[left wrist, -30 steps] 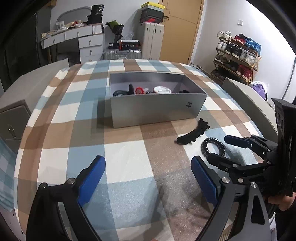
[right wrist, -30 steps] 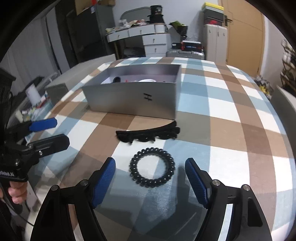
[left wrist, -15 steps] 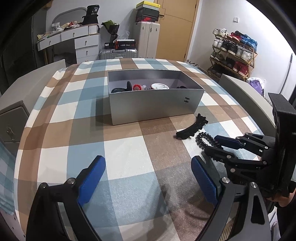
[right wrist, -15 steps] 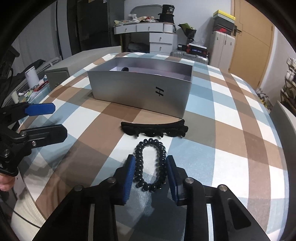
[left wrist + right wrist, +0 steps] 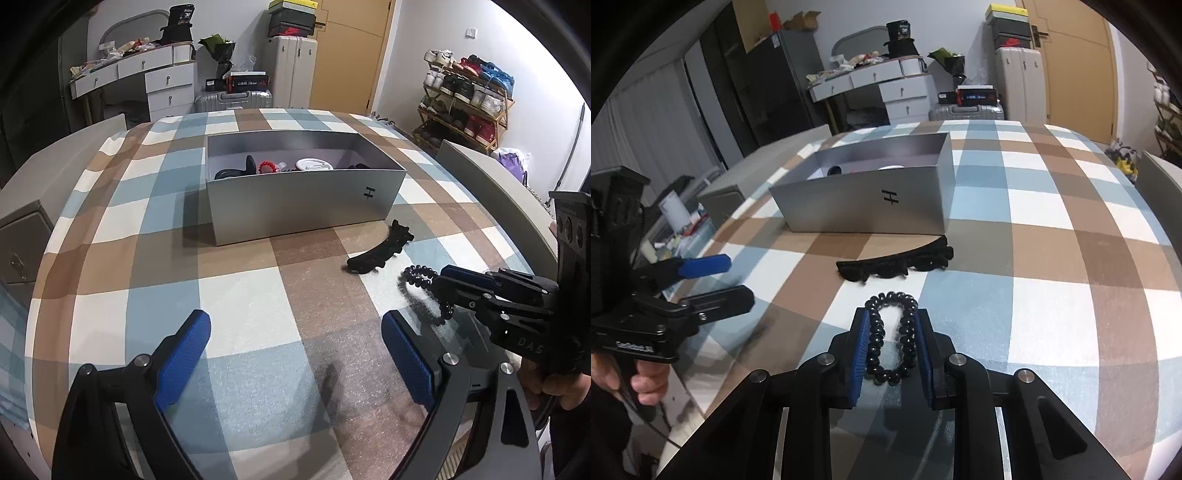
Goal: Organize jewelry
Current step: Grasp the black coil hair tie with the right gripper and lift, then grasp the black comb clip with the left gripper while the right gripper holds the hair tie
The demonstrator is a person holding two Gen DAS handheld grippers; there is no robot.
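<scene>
- Black spiral hair tie sits pinched between the two blue pads of the right gripper; it is squeezed into a long narrow loop above the checked tablecloth.
- Whether the tie touches the cloth I cannot tell.
- A black curved hair clip lies on the cloth between the tie and the grey box, near the box's front wall.
- The grey box is open on top and carries a small black mark on its front wall.
- The left wrist view looks into the box from higher up: a black item at the left, a red beaded piece beside it, a white round object, and something dark at the right end.
- The right wrist view shows only a small part of the inside: a little round thing and a bit of white.
- The left gripper has its pads spread wide and holds nothing; it hovers over the cloth, well apart from the box.
- From the left wrist camera only a part of the tie shows, in front of the right gripper's fingers.
</scene>
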